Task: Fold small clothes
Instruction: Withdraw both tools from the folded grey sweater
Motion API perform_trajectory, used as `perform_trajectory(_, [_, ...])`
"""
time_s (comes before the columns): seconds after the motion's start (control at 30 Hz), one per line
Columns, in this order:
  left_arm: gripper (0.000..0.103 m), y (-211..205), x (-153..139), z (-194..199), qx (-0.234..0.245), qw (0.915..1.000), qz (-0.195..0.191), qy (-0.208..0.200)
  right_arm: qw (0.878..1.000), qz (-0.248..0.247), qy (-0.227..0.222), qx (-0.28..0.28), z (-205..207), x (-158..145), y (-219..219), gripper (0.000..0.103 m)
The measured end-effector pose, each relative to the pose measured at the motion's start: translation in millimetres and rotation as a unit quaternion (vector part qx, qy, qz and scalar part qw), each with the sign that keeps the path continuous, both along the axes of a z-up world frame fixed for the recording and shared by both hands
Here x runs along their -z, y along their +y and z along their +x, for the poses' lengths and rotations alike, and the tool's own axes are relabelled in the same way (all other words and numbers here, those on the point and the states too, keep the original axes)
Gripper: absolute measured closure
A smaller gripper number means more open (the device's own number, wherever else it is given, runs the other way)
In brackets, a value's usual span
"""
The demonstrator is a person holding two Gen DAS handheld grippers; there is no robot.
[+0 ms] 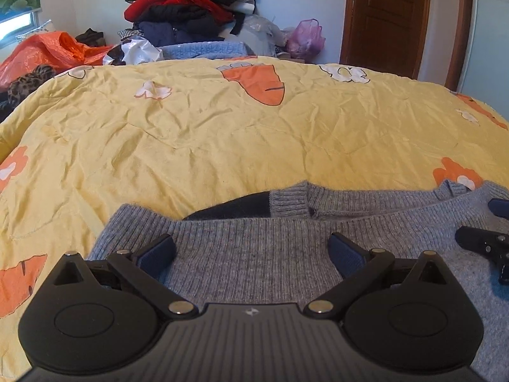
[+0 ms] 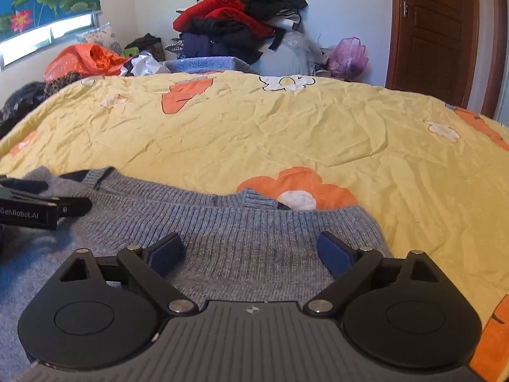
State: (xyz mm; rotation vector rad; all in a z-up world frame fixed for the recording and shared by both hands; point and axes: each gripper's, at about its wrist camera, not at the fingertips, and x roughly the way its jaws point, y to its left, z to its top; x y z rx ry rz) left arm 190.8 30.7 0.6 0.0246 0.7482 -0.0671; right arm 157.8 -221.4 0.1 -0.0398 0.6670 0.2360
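The left gripper was spread wide, blue-padded fingers well apart and gripping nothing, poised low over the grey-blue ribbed knit sweater. The right gripper was just as wide open, empty too, above the same sweater near its right edge. Each showed up in the other's view: the right one at the far right edge of the left wrist frame, the left one at the far left edge of the right wrist frame. The sweater lay flat along the bottom of both frames, ribbed collar folded back and a dark navy patch showing beneath. Under it spread the crumpled yellow quilt with orange carrots and white flowers. Beyond, top centre, rose a heap of red, black and navy clothes, an orange plastic bag at upper left, a purple plastic bag and a brown wooden door at upper right.
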Motion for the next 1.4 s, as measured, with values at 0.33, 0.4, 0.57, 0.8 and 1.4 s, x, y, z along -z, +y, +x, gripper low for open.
perform_trajectory(0.33, [0.0,9,-35,-131,0.019,0.9966,-0.028,-0.075,0.999,0.025,-0.04,0.005,-96,-17,-21,0.009])
perform_trajectory(0.4, [0.0,2,-25,-134,0.03,0.9978,-0.001,-0.059,1.0,-0.012,-0.027,0.001,-98,-1,-16,0.009])
perform_trajectory(0.57, [0.0,15,1,-123,0.014,0.999,-0.02,-0.038,1.0,-0.008,-0.014,0.005,-95,4,-15,0.001])
perform_trajectory(0.8, [0.0,14,1,-119,0.017,0.999,-0.017,-0.038,1.0,-0.007,-0.024,0.017,-103,-7,-13,0.009])
perform_trajectory(1.4, [0.0,13,-4,-134,-0.003,0.9984,-0.003,-0.057,0.999,-0.025,-0.023,-0.035,-120,4,23,0.0])
